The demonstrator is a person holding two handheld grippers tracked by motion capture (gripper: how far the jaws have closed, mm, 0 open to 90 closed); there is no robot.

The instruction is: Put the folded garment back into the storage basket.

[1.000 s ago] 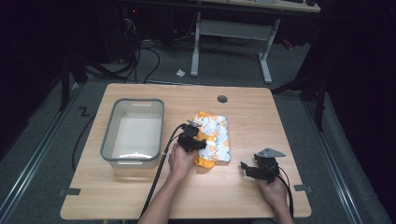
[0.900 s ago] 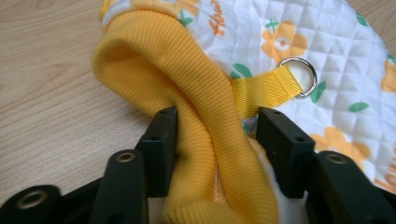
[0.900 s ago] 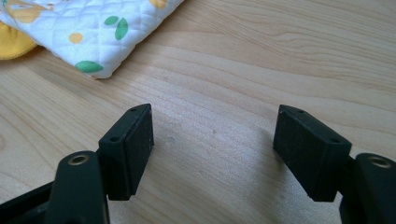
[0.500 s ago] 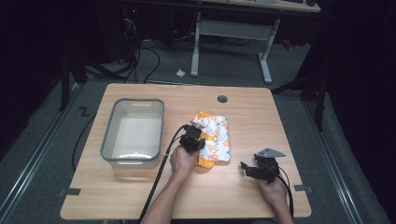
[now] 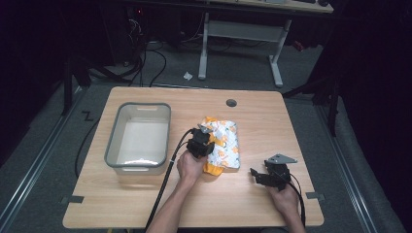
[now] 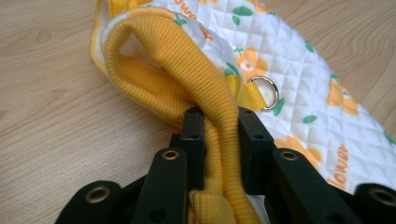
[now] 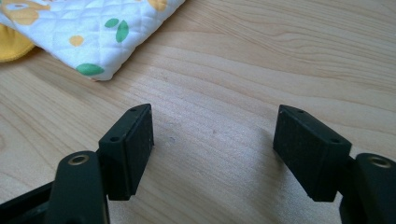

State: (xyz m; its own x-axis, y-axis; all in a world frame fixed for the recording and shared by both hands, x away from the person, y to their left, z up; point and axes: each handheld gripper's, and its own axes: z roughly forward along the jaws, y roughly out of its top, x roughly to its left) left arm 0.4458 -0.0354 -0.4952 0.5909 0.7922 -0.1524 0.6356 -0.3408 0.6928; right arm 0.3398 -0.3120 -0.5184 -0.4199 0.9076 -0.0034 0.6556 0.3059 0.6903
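1. Now that your left gripper (image 6: 215,140) has just been closing, its jaws are clamped on the yellow ribbed cuff (image 6: 187,70) of the quilted garment (image 5: 224,145), with the knit bunched between the pads.
2. Compared with a second ago, when those jaws stood wide over the fabric, the high view shows your left hand (image 5: 190,165) at nearly the same spot at the garment's near left edge, so the grip itself is the change.
3. Judging by that, the grasp looks made and the lift can begin; the hold takes in a thick fold of cuff, which should carry well, though the rest of the cloth may hang and drag.
4. Your right gripper (image 7: 215,154) sits with its jaws wide apart and nothing between them, resting low over bare table (image 5: 252,204), well off the garment's near right corner (image 7: 100,70).
5. Further out, the garment lies folded on the middle of the table, with a metal ring (image 6: 264,92) on a yellow loop just beyond the cuff.
6. Left of it stands the grey bin (image 5: 112,145), a likely place for the garment.
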